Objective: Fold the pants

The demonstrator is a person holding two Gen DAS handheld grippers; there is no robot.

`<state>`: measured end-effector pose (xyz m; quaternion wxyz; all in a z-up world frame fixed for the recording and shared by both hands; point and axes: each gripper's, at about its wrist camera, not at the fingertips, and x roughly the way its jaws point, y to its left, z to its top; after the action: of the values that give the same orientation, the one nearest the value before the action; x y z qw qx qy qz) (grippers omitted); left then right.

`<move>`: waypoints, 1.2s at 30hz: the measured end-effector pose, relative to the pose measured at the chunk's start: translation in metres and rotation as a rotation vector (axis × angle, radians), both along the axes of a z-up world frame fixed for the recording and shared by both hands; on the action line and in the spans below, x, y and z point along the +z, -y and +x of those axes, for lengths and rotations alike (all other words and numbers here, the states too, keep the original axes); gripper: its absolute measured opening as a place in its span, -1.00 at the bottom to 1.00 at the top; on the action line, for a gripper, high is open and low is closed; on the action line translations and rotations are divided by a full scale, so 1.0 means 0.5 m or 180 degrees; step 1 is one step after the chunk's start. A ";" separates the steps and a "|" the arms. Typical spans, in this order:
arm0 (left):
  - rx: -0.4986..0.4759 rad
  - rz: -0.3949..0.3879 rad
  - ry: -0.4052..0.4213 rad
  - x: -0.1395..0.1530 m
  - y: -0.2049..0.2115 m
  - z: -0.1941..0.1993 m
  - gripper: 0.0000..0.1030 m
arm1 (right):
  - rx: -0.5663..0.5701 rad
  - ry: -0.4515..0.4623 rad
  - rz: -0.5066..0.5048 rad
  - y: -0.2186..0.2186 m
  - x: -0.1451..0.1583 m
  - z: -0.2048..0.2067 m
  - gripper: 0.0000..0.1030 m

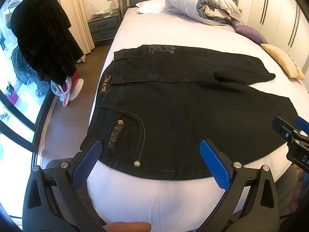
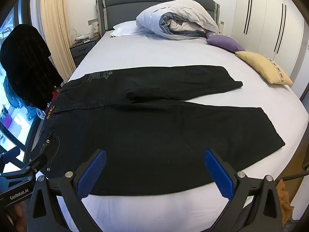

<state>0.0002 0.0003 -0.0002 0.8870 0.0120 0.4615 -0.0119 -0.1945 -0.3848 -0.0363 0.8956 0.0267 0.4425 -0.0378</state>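
Black jeans (image 1: pixel 183 116) lie spread flat across the white bed (image 1: pixel 154 193), waistband at the left, both legs running right. They also show in the right wrist view (image 2: pixel 154 135). The far leg (image 2: pixel 173 81) angles away from the near leg (image 2: pixel 212 131). My left gripper (image 1: pixel 151 154) is open, held over the near edge by the front pocket (image 1: pixel 125 133). My right gripper (image 2: pixel 154 164) is open, held over the near leg's front edge. The right gripper (image 1: pixel 293 135) shows at the right edge of the left wrist view; the left gripper (image 2: pixel 29 166) shows at the left of the right wrist view.
A rolled duvet (image 2: pixel 177 19) and white pillow (image 2: pixel 123 29) lie at the headboard. Purple (image 2: pixel 226 42) and yellow (image 2: pixel 264 67) cushions sit at the bed's right side. A dark garment on a stand (image 1: pixel 42 38) and a nightstand (image 1: pixel 104 25) are left of the bed.
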 end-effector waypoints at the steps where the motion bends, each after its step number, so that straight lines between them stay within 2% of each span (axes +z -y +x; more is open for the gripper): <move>1: -0.0003 -0.0005 -0.0003 0.000 0.000 0.000 1.00 | 0.0001 0.0003 -0.0002 0.001 0.001 0.000 1.00; 7: 0.0000 -0.0002 -0.0009 0.000 -0.007 0.003 1.00 | 0.0009 0.0017 0.0000 0.011 0.012 -0.001 1.00; 24: -0.0007 0.0019 -0.0015 -0.012 -0.003 0.000 1.00 | 0.0005 -0.0059 0.0007 -0.005 -0.035 -0.008 1.00; 36: -0.0007 0.0021 -0.0023 -0.011 -0.002 0.001 1.00 | 0.0016 -0.0089 0.0013 -0.007 -0.038 -0.005 1.00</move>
<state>0.0007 0.0011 -0.0057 0.8852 0.0154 0.4647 -0.0114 -0.1969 -0.3813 -0.0555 0.8893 0.0269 0.4551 -0.0350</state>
